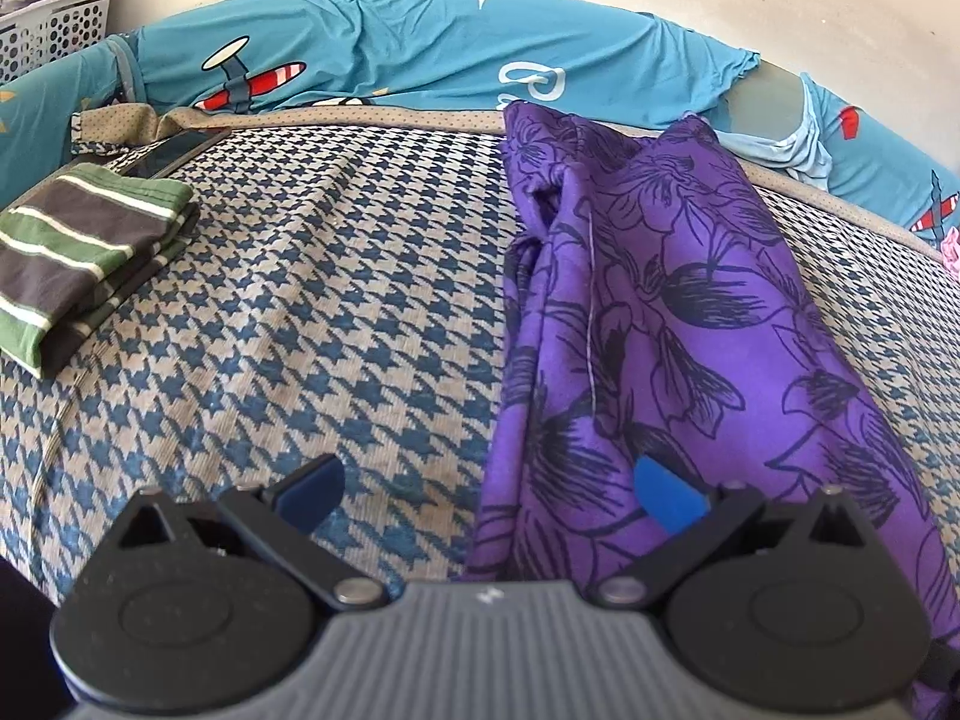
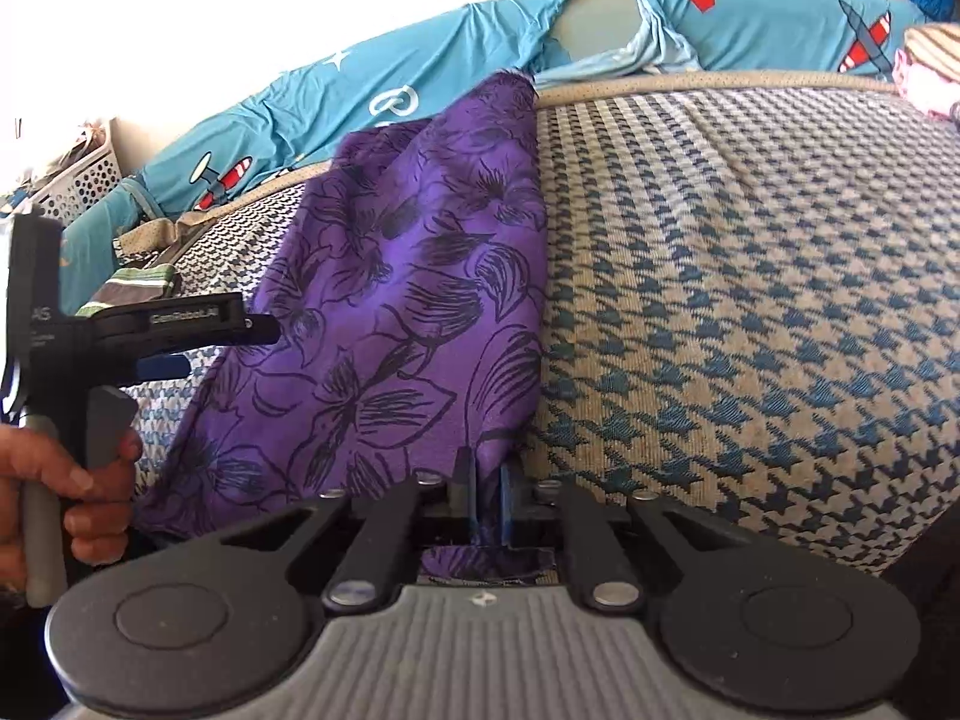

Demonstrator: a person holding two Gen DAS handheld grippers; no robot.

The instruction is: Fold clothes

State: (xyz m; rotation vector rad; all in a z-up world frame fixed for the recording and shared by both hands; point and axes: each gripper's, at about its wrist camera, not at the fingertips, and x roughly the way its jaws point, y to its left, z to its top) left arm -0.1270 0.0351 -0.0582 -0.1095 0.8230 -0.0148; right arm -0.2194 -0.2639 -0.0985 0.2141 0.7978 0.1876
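Note:
A purple cloth with black flower outlines (image 1: 660,300) lies in a long, loosely gathered strip across the houndstooth bed cover (image 1: 336,312). My left gripper (image 1: 489,495) is open at the cloth's near left edge, which runs between the fingers; the right blue pad (image 1: 669,498) is over the fabric. In the right wrist view my right gripper (image 2: 486,498) is shut on the near right edge of the purple cloth (image 2: 408,300). The left gripper (image 2: 228,348) shows there at the left, held by a hand (image 2: 72,480).
A folded green and brown striped garment (image 1: 78,252) lies at the far left, with a dark phone (image 1: 174,156) behind it. A teal airplane-print sheet (image 1: 390,48) bunches along the far wall. A white perforated basket (image 1: 54,24) stands at the back left. Pink fabric (image 2: 924,84) lies far right.

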